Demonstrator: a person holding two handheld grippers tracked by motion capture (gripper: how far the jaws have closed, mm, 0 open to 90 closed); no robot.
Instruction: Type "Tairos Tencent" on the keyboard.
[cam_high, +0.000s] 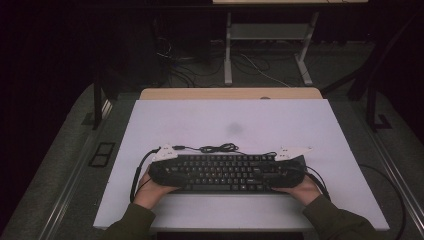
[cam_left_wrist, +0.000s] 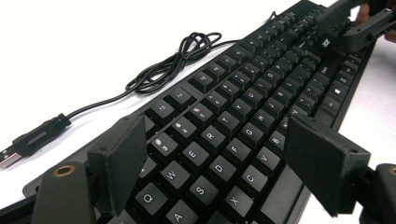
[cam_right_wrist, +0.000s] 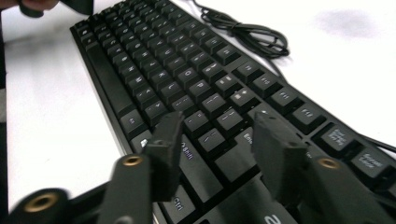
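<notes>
keyboard (cam_high: 223, 172): both ends hidden under the grippers in the high view. left gripper view cuts its near-left corner at the bottom edge; right gripper view cuts the right end at the bottom and right edges. right gripper (cam_right_wrist: 217, 144) jaws motion-blurred, near keys soft, legends there mostly unreadable. usb plug (cam_left_wrist: 5, 157) clipped by the left edge. right gripper's cable (cam_high: 390, 185) runs off the bottom right corner. key legends too small to read from above. sleeves (cam_high: 131, 222) cut at the bottom edge.
</notes>
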